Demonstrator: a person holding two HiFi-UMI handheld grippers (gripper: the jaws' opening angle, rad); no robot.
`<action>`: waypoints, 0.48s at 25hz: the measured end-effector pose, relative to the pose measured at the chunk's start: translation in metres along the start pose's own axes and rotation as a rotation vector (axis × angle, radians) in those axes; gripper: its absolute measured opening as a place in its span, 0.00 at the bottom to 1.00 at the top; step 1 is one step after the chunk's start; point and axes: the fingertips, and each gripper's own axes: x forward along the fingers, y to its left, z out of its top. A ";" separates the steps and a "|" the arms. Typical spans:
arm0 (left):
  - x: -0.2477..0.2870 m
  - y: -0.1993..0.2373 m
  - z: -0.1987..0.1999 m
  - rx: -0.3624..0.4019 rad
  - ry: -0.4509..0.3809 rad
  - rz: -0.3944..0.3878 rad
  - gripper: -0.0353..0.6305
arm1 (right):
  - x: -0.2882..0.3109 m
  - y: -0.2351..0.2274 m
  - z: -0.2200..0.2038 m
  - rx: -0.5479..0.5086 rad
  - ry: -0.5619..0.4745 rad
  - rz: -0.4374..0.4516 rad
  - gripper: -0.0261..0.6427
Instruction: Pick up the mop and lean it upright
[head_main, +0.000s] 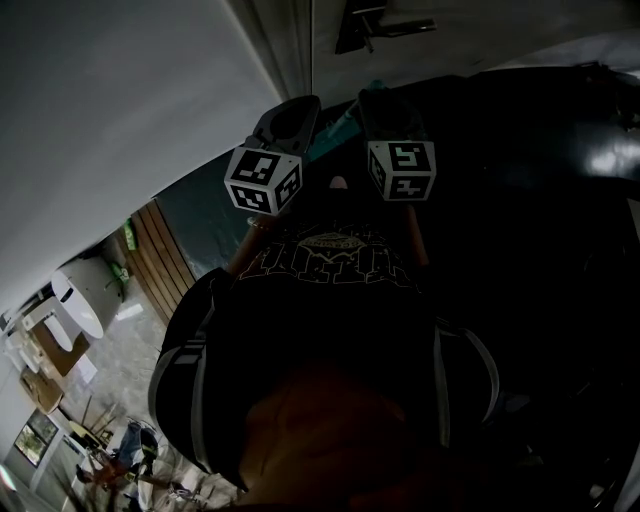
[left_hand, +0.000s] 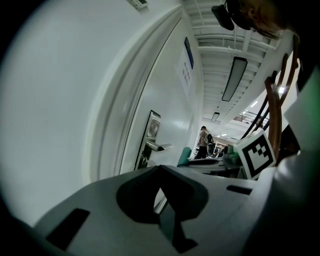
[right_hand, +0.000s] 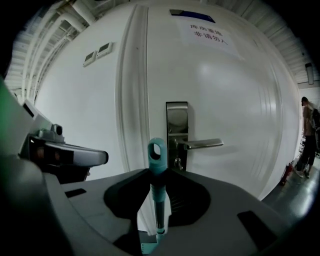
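— Where's the mop handle (right_hand: 157, 197)?
— It stands upright, close in front of the white door (right_hand: 235, 90). Its teal hanging loop (right_hand: 156, 150) is on top, just left of the door's lever handle (right_hand: 200, 145).
— What holds it?
— The right gripper (right_hand: 157, 174), jaws clamped on the shaft under the loop.
— And the left gripper (left_hand: 160, 169)?
— Jaws drawn together, nothing between them, raised beside the right one.

Bottom edge cuts off mop (right_hand: 158, 197) head, right gripper view. Print on door sign (right_hand: 207, 33) blurred. Far person (left_hand: 202, 142) too small.
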 end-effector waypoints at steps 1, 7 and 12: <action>0.000 0.000 0.000 0.001 -0.001 -0.002 0.11 | -0.004 0.000 0.006 0.001 -0.007 0.002 0.19; 0.002 -0.004 0.001 0.005 -0.004 -0.021 0.11 | -0.026 0.005 0.032 -0.008 -0.041 0.025 0.19; 0.003 -0.006 0.004 0.005 -0.007 -0.031 0.11 | -0.034 0.008 0.041 -0.017 -0.050 0.033 0.19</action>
